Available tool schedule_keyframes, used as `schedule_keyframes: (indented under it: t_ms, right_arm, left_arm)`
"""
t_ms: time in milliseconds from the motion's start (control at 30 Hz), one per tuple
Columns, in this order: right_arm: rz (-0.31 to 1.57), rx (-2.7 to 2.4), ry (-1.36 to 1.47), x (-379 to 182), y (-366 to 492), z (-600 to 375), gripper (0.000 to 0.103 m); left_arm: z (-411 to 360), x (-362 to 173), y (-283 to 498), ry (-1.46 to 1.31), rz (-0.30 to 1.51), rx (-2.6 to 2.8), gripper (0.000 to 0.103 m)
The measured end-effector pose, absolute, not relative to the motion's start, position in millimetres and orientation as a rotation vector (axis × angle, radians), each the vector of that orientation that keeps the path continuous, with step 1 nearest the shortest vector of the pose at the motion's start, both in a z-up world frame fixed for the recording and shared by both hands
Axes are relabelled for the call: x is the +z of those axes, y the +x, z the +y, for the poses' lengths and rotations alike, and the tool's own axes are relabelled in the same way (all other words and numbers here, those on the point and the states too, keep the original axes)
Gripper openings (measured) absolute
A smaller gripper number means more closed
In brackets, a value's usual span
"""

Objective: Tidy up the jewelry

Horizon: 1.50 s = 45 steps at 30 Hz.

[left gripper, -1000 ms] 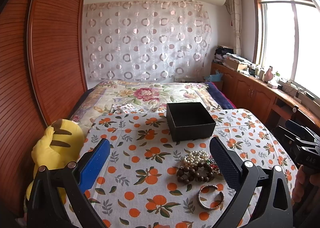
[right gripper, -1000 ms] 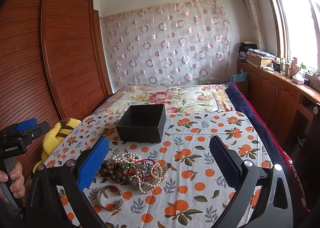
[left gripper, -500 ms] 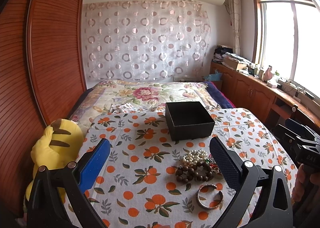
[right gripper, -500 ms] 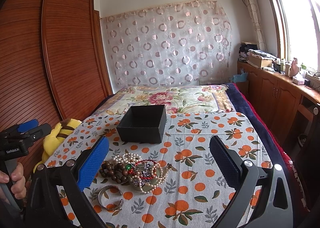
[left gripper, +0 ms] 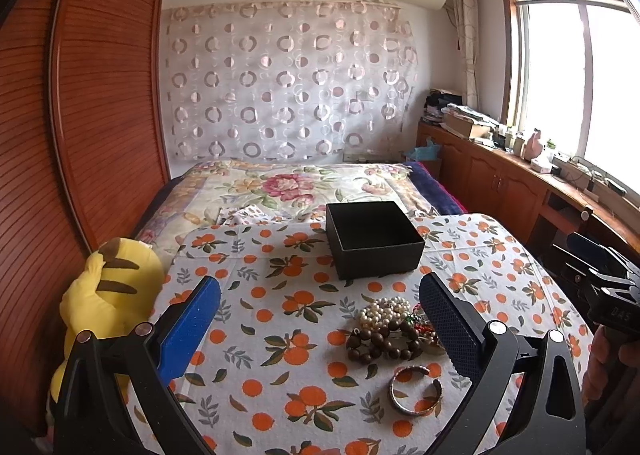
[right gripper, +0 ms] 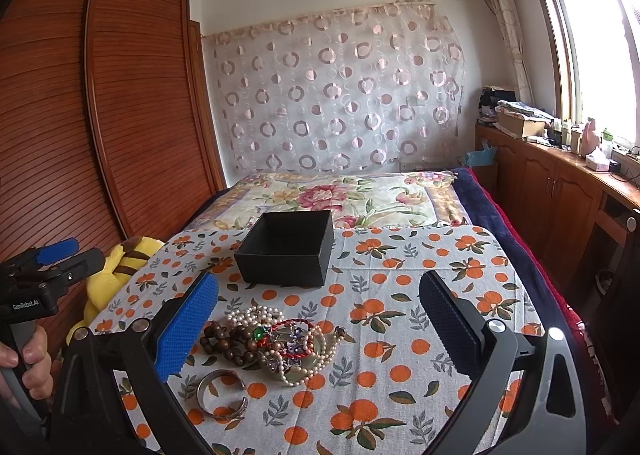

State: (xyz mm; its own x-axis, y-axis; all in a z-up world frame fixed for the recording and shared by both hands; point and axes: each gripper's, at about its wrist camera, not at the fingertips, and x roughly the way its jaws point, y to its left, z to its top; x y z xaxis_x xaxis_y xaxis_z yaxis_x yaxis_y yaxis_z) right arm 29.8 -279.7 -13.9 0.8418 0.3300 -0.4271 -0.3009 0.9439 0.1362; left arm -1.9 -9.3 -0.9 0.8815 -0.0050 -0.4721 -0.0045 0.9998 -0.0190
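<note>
Both claws, left claw (left gripper: 320,319) and right claw (right gripper: 320,319), gape wide, empty; jewelry pile (right gripper: 276,343) lies lower centre, box (right gripper: 288,247) above; pinch one piece cleanly, bangle (right gripper: 222,395) first

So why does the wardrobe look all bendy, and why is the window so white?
Left wrist view: the fisheye lens curves the wardrobe, and daylight washes out the window. Right wrist view: the same curve on the wardrobe, the same glare at the window; the jewelry pile stays sharp and evenly lit.
</note>
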Motion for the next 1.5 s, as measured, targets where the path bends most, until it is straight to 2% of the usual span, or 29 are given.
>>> schedule_keyframes:
  t_ms: [900,1067,1333,1500]
  right_arm:
    - [0.46,0.336,0.063,-13,29,-279,0.101]
    - [0.471,0.346,0.055,-5,26,-276,0.101]
    - [0.502,0.379,0.036,-23,29,-280,0.101]
    - [0.539,0.396,0.014,-40,32,-284,0.091]
  left_arm:
    - [-17,0,-5,-0.023,0.496,-0.006,0.097]
    - [-25,-13,2,-0.021,0.539,-0.029,0.097]
    - [-25,-47,14,-0.02,0.648,-0.113,0.097]
    - [-32,-64,19,-0.001,0.707,-0.185,0.096]
